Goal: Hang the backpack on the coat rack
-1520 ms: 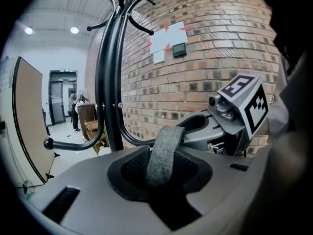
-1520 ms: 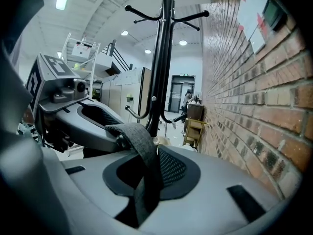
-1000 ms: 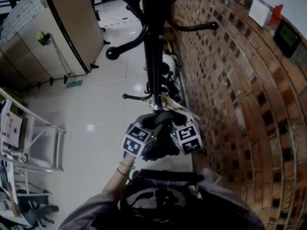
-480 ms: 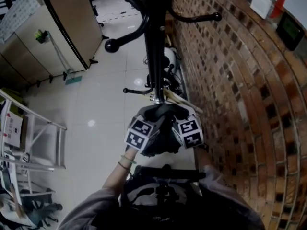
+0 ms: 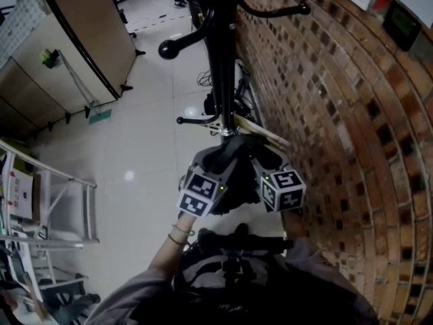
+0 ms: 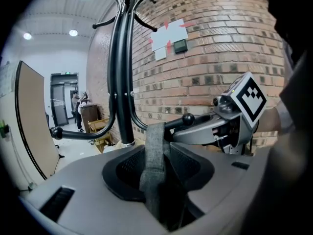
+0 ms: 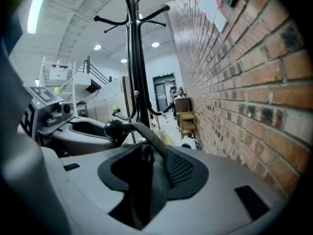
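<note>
We have the left hand-held gripper (image 6: 156, 156) and the right hand-held gripper (image 7: 150, 170) side by side, both with jaws opening and the grey strap (image 6: 154, 143) lying slack between them. The strap runs lengthwise from our jaws up and away over the knobbed hook (image 6: 188, 119) of the coat rack (image 5: 220, 66). The backpack (image 5: 233, 202) hangs just below and between them, equally near both, so we judge that drawing straight back towards ourselves should clear it.
</note>
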A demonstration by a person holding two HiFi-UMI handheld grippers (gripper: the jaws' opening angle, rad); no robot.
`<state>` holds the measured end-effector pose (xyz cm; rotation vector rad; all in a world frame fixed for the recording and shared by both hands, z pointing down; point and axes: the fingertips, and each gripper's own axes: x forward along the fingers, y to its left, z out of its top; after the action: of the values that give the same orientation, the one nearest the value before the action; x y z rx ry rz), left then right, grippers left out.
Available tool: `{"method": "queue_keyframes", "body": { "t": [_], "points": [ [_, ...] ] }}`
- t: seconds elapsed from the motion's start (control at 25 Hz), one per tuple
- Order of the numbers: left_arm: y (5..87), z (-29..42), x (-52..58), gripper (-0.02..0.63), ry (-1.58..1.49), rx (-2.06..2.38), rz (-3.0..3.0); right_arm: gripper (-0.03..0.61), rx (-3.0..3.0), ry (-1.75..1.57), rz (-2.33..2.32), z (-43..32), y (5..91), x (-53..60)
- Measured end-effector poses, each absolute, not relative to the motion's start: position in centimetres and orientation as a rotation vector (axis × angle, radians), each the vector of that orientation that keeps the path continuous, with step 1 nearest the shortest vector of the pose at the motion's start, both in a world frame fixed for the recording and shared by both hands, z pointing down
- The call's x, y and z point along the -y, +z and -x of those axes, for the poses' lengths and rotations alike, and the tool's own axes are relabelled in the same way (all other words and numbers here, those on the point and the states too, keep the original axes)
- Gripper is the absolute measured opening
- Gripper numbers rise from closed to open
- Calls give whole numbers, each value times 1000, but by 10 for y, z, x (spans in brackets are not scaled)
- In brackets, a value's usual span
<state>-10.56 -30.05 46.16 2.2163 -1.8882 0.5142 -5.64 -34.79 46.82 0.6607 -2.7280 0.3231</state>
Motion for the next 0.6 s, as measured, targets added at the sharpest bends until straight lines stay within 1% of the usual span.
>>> {"method": "queue_keyframes", "body": {
  "t": [0.16,0.2,0.24,0.28,0.32,0.4,0.44,0.48,0.52,0.6],
  "points": [
    [466,107,285,150,463,1848,-2229,161,2718,395,-727,43,475,331],
    [468,107,282,129,448,1834,-2230,161,2715,409,-742,41,477,325],
    [471,108,278,85,441,1822,-2231,137,2713,424,-753,39,479,319],
    [473,109,274,47,442,1814,-2232,127,2714,437,-761,39,481,312],
    [476,110,269,37,449,1807,-2233,125,2716,444,-769,39,481,305],
    [480,112,257,35,459,1789,-2236,75,2717,441,-791,40,481,290],
    [481,113,252,35,454,1778,-2241,74,2716,440,-805,40,480,283],
    [482,114,247,33,443,1768,-2246,57,2715,442,-823,40,479,277],
    [481,115,243,11,430,1761,-2252,32,2715,446,-842,41,478,271],
    [479,116,235,8,405,1747,-2263,19,2735,446,-871,43,476,263]
  ]
}}
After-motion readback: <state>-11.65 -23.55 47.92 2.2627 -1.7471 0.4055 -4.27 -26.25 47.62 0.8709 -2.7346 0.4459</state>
